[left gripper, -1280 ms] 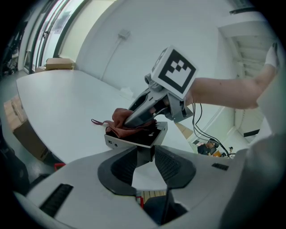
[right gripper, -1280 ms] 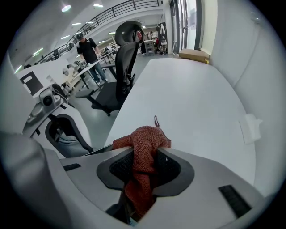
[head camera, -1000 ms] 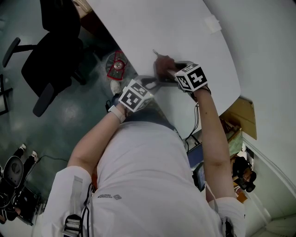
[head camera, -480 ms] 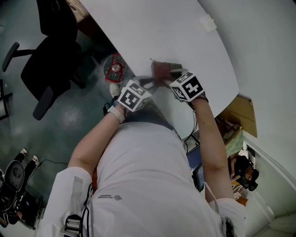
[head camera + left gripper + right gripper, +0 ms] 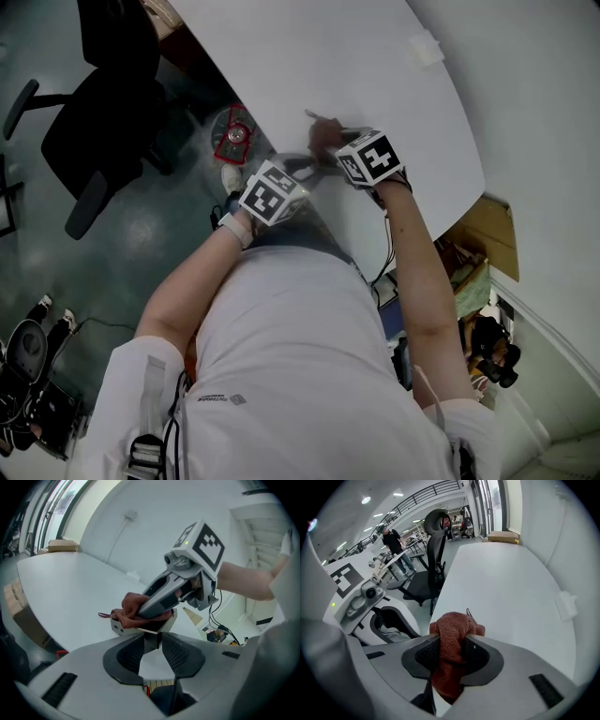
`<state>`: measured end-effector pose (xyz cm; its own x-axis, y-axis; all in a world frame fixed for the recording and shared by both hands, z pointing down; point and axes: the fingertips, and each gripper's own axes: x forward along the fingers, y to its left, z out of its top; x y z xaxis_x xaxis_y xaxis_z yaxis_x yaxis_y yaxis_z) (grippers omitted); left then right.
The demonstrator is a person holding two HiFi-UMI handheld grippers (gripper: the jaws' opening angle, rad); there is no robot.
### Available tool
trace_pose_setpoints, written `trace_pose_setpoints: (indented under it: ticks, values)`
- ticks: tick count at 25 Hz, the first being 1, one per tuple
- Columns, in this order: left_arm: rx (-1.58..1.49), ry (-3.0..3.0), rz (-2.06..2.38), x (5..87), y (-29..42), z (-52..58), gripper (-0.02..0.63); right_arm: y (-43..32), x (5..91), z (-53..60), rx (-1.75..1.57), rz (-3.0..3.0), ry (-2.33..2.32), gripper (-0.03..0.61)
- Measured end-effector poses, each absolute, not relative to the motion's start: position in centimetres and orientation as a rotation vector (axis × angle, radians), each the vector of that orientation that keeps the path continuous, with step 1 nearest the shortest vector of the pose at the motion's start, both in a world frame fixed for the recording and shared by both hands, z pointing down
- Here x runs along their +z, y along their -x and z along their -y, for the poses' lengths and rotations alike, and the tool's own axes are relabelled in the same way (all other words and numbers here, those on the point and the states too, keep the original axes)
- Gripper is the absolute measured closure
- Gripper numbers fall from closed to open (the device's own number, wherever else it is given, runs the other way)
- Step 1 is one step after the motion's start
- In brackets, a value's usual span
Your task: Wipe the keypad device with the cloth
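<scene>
Noted left gripper (image 5: 152,641) pinched narrow on near corner of keypad device (image 5: 121,628), dead ahead at 12 o'clock, close to table (image 5: 61,588) edge. Noted right gripper (image 5: 452,639) clamped tight on cloth (image 5: 454,623), wad pressed onto device top. Judged cloth soft, limp, light; best taken at a gathered fold, as here. Judged device rigid, light, likely to skid under rubbing unless braced by its side walls. Spotted cardboard box (image 5: 62,544) far off at 10 o'clock on table; couldn't see contents.
</scene>
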<state>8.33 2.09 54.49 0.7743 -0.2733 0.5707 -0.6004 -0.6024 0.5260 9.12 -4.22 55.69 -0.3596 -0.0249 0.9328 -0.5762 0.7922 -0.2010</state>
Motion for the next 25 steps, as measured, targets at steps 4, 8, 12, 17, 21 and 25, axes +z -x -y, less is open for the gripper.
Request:
trace_pose_setpoints:
  ticks: [4,8,12,17,21,25]
  values:
    - [0.569,-2.231,0.634,54.3,-8.3,-2.2,0.489,-8.2,56.6,5.8,0.61,1.843,-0.471,0.453]
    - [0.563,-2.226,0.627,54.4,-8.6,-2.2,0.489,-7.9,58.1,7.2,0.621,1.829,-0.505,0.453]
    - [0.56,-2.224,0.626,54.6,-8.7,-2.3,0.489,-7.5,58.7,8.0,0.614,1.839,-0.547,0.453]
    - [0.554,-2.223,0.633,54.5,-9.0,-2.2,0.489,-7.8,57.9,7.7,0.563,1.912,-0.58,0.453]
    - [0.552,-2.222,0.643,54.5,-8.9,-2.0,0.489,-8.4,55.1,5.4,0.631,1.954,-0.515,0.453]
    - [0.557,-2.221,0.648,54.8,-8.7,-2.1,0.489,-8.9,52.4,2.3,0.663,1.968,-0.411,0.453]
